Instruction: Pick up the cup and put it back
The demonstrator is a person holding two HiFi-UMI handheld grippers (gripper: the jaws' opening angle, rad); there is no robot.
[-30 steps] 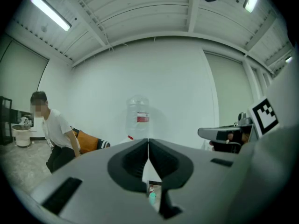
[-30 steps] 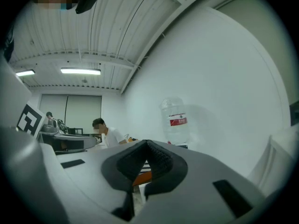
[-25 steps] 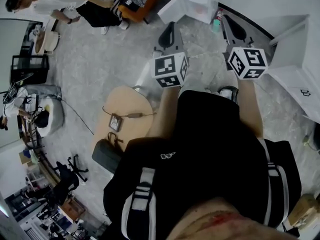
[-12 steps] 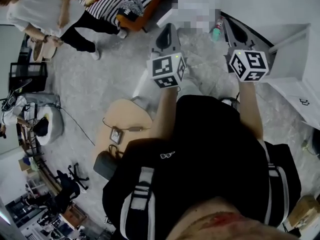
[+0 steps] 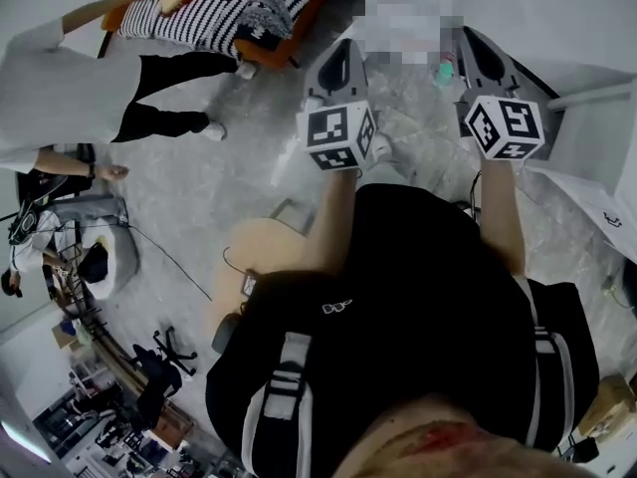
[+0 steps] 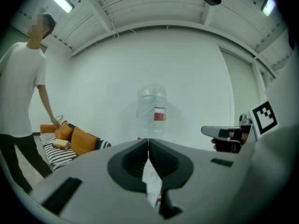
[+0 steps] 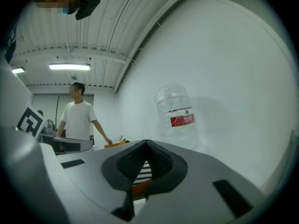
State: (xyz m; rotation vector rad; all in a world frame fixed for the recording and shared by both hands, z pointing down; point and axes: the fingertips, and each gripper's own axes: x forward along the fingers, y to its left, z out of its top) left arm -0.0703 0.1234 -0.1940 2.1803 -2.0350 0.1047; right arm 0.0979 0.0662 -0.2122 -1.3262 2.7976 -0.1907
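No cup shows in any view. In the head view my left gripper (image 5: pixel 341 50) and right gripper (image 5: pixel 466 38) are held out side by side above the floor, each with its marker cube behind it. The left gripper view has its jaws (image 6: pixel 148 141) closed together with nothing between them. They point at a large clear water bottle (image 6: pixel 153 108) by a white wall. In the right gripper view the jaws (image 7: pixel 147 143) also meet, empty, with the same water bottle (image 7: pixel 180 118) ahead to the right.
A person in a white shirt (image 5: pixel 90 88) stands at the left near an orange sofa with a striped cover (image 5: pixel 229 8). A round wooden table (image 5: pixel 264 252) is by my left leg. White furniture (image 5: pixel 597 118) stands at the right, and a small green bottle (image 5: pixel 445 68) is on the floor ahead.
The person in white has walked from the top left down along the left side. The floor, sofa and round table have shifted in the head view. Both grippers stay closed and side by side.
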